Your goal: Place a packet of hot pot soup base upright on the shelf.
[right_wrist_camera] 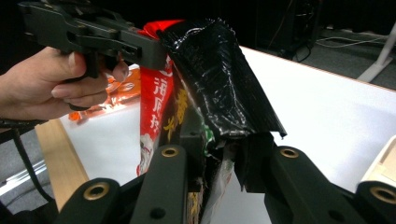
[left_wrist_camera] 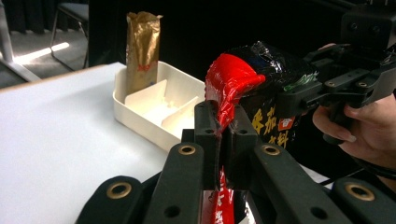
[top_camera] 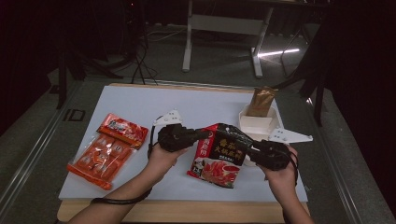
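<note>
Black-and-red sauce packet (top_camera: 219,154) hangs above the table (top_camera: 196,107) near the white tray (top_camera: 259,122), left hand-held gripper (top_camera: 205,134) and right hand-held gripper (top_camera: 247,150) each clamped on opposite edges, probably to keep it taut for carrying.

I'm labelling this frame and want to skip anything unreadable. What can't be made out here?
- Red-and-black printed food pouch: its top edge in the high view, covered by both grippers.
- White divided plastic tray: compartment contents, hidden by the pouch and its own walls.
- Gold foil packet: print too small and blurred.
- Orange snack packs: labels too small.
</note>
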The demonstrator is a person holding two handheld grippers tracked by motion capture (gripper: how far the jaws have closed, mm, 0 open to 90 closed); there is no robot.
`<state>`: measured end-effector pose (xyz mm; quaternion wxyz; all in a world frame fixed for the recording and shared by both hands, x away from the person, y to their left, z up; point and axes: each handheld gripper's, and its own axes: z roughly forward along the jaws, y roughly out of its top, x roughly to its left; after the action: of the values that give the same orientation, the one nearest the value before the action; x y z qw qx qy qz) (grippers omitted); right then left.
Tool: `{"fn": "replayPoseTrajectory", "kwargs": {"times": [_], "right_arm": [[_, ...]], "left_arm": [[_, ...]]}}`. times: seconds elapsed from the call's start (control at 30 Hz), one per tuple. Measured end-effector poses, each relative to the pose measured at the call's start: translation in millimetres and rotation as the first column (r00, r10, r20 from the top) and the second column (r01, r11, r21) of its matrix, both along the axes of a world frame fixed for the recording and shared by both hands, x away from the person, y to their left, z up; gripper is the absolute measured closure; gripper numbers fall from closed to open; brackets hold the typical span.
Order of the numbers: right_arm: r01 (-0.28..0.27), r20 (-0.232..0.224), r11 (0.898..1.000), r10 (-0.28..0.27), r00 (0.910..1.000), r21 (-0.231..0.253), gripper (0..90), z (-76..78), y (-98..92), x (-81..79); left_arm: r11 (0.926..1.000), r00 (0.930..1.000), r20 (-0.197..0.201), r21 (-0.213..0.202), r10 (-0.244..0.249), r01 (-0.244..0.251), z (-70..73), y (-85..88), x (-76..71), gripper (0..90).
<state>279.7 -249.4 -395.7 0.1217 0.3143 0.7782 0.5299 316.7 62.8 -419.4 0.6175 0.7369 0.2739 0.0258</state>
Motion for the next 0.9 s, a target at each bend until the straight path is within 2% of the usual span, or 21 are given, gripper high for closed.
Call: {"fn": "replayPoseTrajectory", "kwargs": {"times": [0.07, 0.17, 0.23, 0.33, 0.4, 0.53, 0.6, 0.67, 0.7, 0.77, 0.8, 0.83, 0.87, 0.9], "right_arm": [[-0.007, 0.006, 1.000, 0.007, 1.0000, -0.016, 76.6, 2.4, 1.5, 0.0], [-0.016, 0.019, 0.999, 0.016, 0.9997, -0.030, 77.0, 7.3, 3.4, -0.4], [-0.020, 0.034, 0.999, 0.022, 0.9992, -0.039, 77.1, 11.2, 4.0, -0.5], [-0.025, 0.039, 0.999, 0.027, 0.9989, -0.045, 77.2, 14.8, 4.4, -0.1], [-0.035, 0.045, 0.998, 0.037, 0.9983, -0.048, 77.1, 18.5, 3.3, 1.1], [-0.032, 0.055, 0.999, 0.034, 0.9979, -0.043, 77.1, 23.8, -0.7, 2.5], [-0.024, 0.065, 0.999, 0.026, 0.9975, -0.034, 77.1, 27.2, -4.2, 3.3], [-0.019, 0.071, 0.999, 0.021, 0.9973, -0.029, 77.1, 31.0, -7.3, 4.3], [-0.018, 0.072, 1.000, 0.019, 0.9972, -0.021, 77.1, 32.8, -8.6, 4.9], [-0.015, 0.076, 1.000, 0.016, 0.9970, -0.015, 77.1, 36.2, -10.7, 6.2], [-0.014, 0.081, 1.000, 0.015, 0.9966, -0.017, 77.0, 37.8, -11.4, 6.9], [-0.014, 0.081, 1.000, 0.015, 0.9966, -0.017, 77.0, 37.8, -11.4, 6.9], [-0.010, 0.085, 1.000, 0.012, 0.9963, -0.016, 77.0, 40.8, -12.4, 7.9], [-0.009, 0.085, 1.000, 0.010, 0.9963, -0.014, 77.0, 42.3, -13.0, 8.7]], "left_arm": [[1.0000, 1.0000, -0.001, 0.003, -0.005, 0.005, -0.2, 1.1, 0.3, 85.3], [0.9995, 0.9995, -0.021, -0.021, -0.022, 0.022, -1.4, 5.2, 1.4, 82.9], [0.9994, 0.9994, -0.019, -0.019, -0.029, 0.029, -1.4, 6.5, 2.1, 81.2], [0.9988, 0.9988, -0.026, -0.027, -0.041, 0.040, -0.8, 7.2, 2.6, 76.2], [0.9978, 0.9982, -0.022, -0.037, -0.056, 0.055, 1.2, 8.9, 2.8, 68.2], [0.9984, 0.9988, -0.015, -0.032, -0.047, 0.047, 2.9, 11.4, 2.0, 52.1], [0.9988, 0.9992, -0.013, -0.033, -0.038, 0.037, 3.2, 13.7, 0.9, 47.9], [0.9992, 0.9995, -0.013, -0.029, -0.028, 0.027, 3.1, 15.7, -0.1, 37.9], [0.9984, 0.9993, -0.019, -0.047, -0.033, 0.032, 2.2, 18.2, -0.7, 34.2], [0.9987, 0.9994, -0.020, -0.044, -0.027, 0.026, 2.1, 19.1, -1.2, 28.4], [0.9988, 0.9996, -0.017, -0.043, -0.022, 0.021, 1.8, 20.1, -1.9, 23.5], [0.9985, 0.9993, -0.011, -0.043, -0.035, 0.034, 1.1, 21.3, -2.3, 23.5], [0.9989, 0.9996, -0.001, -0.036, -0.030, 0.030, 0.6, 21.9, -3.4, 17.9], [0.9994, 0.9997, 0.016, -0.031, -0.018, 0.019, -0.2, 22.4, -4.9, 16.5]]}}
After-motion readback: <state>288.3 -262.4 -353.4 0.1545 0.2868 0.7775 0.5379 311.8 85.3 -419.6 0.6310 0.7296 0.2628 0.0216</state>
